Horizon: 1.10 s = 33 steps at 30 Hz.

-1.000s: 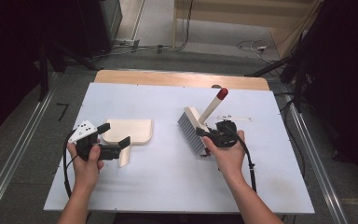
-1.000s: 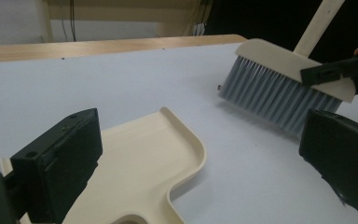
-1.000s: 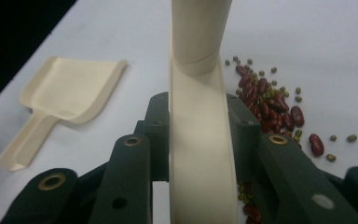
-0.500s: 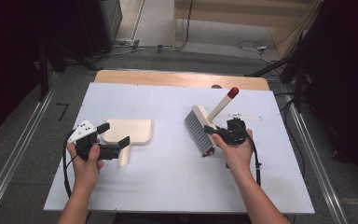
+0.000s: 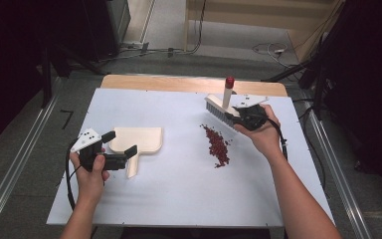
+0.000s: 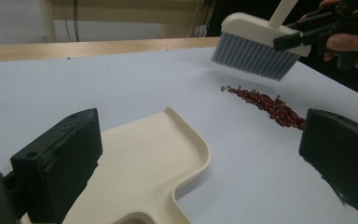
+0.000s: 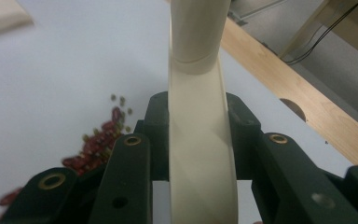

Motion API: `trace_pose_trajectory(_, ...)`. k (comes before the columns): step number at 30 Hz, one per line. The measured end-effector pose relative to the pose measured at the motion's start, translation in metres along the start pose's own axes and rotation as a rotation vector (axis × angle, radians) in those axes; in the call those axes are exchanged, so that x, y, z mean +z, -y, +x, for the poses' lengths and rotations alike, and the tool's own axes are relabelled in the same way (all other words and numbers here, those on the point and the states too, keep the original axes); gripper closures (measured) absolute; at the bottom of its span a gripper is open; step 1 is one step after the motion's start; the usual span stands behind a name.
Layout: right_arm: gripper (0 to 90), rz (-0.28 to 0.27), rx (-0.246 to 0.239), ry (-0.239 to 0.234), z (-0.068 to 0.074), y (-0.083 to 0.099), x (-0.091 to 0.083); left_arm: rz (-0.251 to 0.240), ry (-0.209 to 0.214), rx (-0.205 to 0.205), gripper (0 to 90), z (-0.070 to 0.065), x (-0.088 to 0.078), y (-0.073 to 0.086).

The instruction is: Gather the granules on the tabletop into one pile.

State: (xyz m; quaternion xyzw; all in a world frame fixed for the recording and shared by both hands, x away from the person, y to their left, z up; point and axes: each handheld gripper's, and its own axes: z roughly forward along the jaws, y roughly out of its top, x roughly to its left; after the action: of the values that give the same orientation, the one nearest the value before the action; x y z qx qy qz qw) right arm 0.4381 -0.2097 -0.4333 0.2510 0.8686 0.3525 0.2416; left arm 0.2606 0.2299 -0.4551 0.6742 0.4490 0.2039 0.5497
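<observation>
A cream dustpan (image 5: 140, 140) lies flat on the white table (image 5: 179, 199) at the left. My left gripper (image 5: 119, 143) is open, one jaw on each side of the pan's handle end (image 6: 135, 205), and neither jaw presses on it. A streak of small red beans (image 5: 216, 143) lies right of centre. My right gripper (image 5: 246, 115) is shut on the cream handle (image 7: 200, 154) of a brush (image 5: 218, 108) with grey bristles and a red-tipped handle. The brush hangs above the table, behind and to the right of the beans (image 6: 265, 100).
A wooden strip (image 5: 179, 82) runs along the table's far edge, with floor and cables beyond it. Metal rails (image 5: 15, 164) flank the table on both sides. Bare table surface lies between the dustpan and the beans.
My right gripper has carried the brush back and to the right, slightly higher, and the streak of beans now shows where the brush was. The left gripper and dustpan have not moved.
</observation>
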Motion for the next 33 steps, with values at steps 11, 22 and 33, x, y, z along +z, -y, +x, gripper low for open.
trace_pose_trajectory(11,65.9,0.0,-0.007,-0.14,0.019,0.02,-0.004,0.003,0.0,-0.001,0.0,-0.001,0.001,0.0)
trace_pose_trajectory(22,65.9,-0.031,-0.006,-0.15,0.026,0.027,-0.025,0.005,0.002,0.003,0.0,-0.003,0.002,0.0)
trace_pose_trajectory(33,65.9,-0.014,-0.001,-0.07,0.017,0.012,0.001,0.011,0.003,0.005,0.0,-0.003,0.003,0.0)
